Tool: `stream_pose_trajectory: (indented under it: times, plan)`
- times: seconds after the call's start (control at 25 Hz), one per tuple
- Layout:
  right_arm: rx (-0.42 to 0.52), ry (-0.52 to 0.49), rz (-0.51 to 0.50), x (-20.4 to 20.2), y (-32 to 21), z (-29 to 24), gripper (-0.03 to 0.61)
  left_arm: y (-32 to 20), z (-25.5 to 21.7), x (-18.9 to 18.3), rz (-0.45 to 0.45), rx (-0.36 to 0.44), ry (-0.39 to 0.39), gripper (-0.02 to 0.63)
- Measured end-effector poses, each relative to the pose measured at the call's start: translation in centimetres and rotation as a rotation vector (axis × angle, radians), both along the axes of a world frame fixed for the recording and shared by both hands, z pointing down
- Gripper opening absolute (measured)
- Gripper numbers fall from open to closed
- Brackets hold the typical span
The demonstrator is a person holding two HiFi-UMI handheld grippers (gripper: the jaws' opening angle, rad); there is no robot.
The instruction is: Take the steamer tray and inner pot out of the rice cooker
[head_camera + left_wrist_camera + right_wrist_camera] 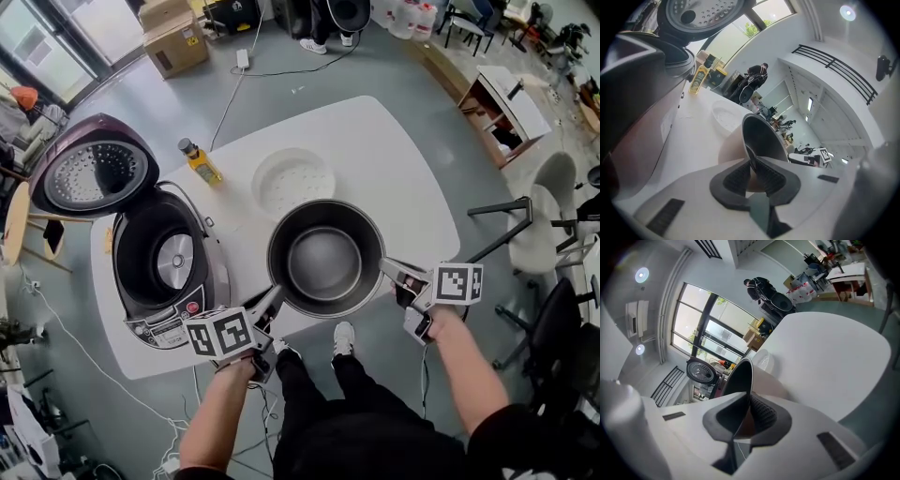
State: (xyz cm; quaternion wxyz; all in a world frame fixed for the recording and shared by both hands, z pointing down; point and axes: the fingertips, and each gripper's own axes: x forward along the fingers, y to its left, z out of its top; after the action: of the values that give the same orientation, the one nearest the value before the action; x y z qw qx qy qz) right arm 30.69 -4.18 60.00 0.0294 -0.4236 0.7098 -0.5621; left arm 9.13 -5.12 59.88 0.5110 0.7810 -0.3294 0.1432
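- far left of the head view: rice cooker (pixel 164 272) with its lid (pixel 94 173) swung up. the cavity is empty and the heating plate shows.
- left of centre: yellow bottle (pixel 200 161) upright on the white table (pixel 403 169), just beside the cooker.
- lower left of centre: left gripper (pixel 272 300), jaws clamped on the near-left rim of the inner pot (pixel 323 258). the left gripper view shows the thin wall pinched between the ribbed pads (pixel 765 174).
- centre: the pot is out of the cooker, over the table and to the right of the cooker, mouth up and empty. cannot tell if its base rests on the tabletop.
- upper centre: white steamer tray (pixel 293 181) lies flat on the table, just beyond the pot and apart from it.
- right of centre: right gripper (pixel 386 266), jaws closed on the pot's right rim, with the wall between the pads in its own view.
- handling, judged: the pot is stiff metal with a smooth coated wall, likely slippery and of moderate weight. the rim is the only purchase, so two opposed pinches kept level suit it. the tray looks light, rigid plastic, and its rim would be the place to grip.
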Motion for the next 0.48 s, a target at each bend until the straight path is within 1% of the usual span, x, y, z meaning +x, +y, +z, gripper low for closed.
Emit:
stream_pose_trajectory:
  times: [0.16,0.32,0.48]
  plan:
    - [-0.023,0.014,0.009,0.2,0.4,1.1,0.023,0.3,1.0,0.0,0.0,-0.01,-0.008,0.04]
    - [-0.017,0.016,0.006,0.0,0.4,1.8,0.023,0.4,1.7,0.0,0.004,-0.008,-0.018,0.04]
    - [0.004,0.032,0.023,0.1,0.1,1.9,0.025,0.1,1.9,0.0,-0.014,-0.006,0.0,0.04]
